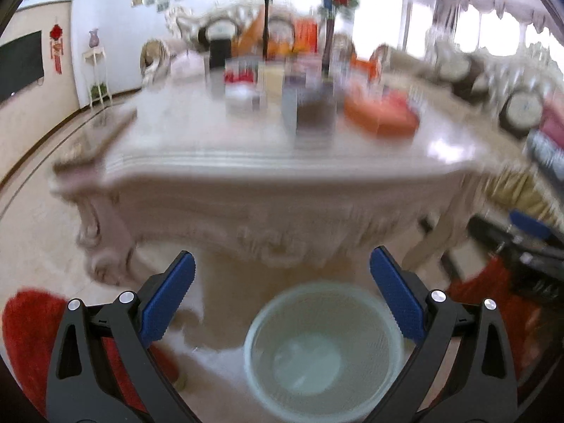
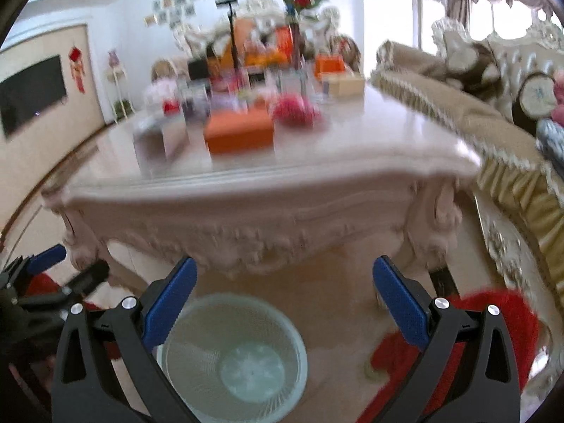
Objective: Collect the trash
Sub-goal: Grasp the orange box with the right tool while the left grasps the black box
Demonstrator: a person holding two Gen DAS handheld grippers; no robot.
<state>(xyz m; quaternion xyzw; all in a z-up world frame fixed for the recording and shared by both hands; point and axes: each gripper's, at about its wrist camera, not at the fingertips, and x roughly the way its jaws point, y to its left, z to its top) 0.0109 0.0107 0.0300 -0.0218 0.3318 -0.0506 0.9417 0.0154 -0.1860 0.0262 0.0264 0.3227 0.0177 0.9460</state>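
A pale green mesh waste basket (image 1: 322,349) stands on the floor in front of the carved cream table (image 1: 268,162); it also shows in the right wrist view (image 2: 232,356), and it looks empty. My left gripper (image 1: 282,275) is open and empty, above the basket's rim. My right gripper (image 2: 284,278) is open and empty, above and right of the basket. The table (image 2: 317,151) holds blurred items: an orange box (image 2: 241,130), a pink crumpled thing (image 2: 296,111), and clear containers (image 1: 310,105). The left gripper shows at the right view's left edge (image 2: 46,257).
Red fluffy slippers or rug pieces lie on the floor at both sides (image 1: 31,331) (image 2: 490,320). A sofa with a fringed cover (image 2: 493,148) runs along the table's right. A TV (image 2: 31,91) hangs on the left wall. Both views are motion-blurred.
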